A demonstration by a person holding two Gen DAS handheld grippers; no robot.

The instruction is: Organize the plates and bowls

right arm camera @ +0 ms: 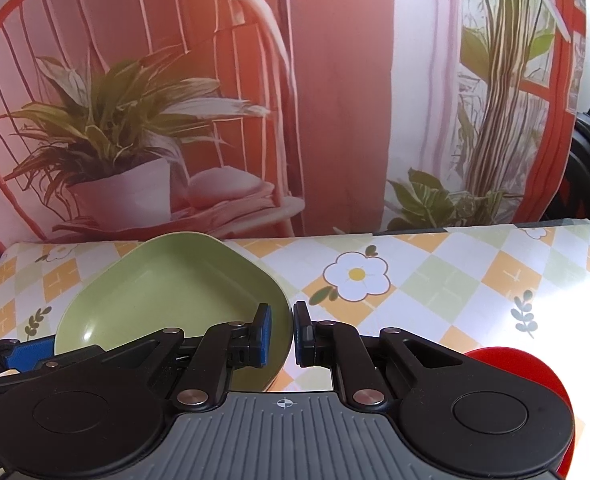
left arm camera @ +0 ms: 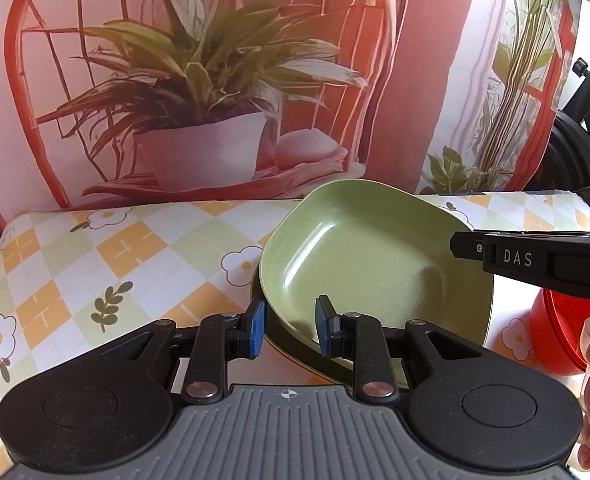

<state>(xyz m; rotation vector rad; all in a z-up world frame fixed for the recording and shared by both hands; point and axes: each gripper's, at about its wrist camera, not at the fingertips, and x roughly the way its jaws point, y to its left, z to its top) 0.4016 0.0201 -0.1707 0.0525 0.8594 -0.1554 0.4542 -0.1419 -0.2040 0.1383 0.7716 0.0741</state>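
White "DAS" lettering reads on the black right gripper [left arm camera: 461, 245] body entering from the right edge of the left wrist view; a small crosshair mark sits on each ribbed grey gripper housing. Left gripper [left arm camera: 291, 326], blue-padded, jaws open, straddles the near left rim of the tilted matte green rounded-square plate [left arm camera: 359, 256], one pad outside, one inside, not clamped. A darker green plate [left arm camera: 283, 344] lies beneath it, lower centre. Right gripper in its own view, jaws nearly together, pinches the green plate's right rim at centre frame; the plate sits centre-left, raised off the glossy checkered floral tablecloth [right arm camera: 455, 280]. Smooth red round bowl [right arm camera: 511, 364] at lower right. Printed fabric backdrop with potted plant [right arm camera: 107, 152] fills the upper frame.
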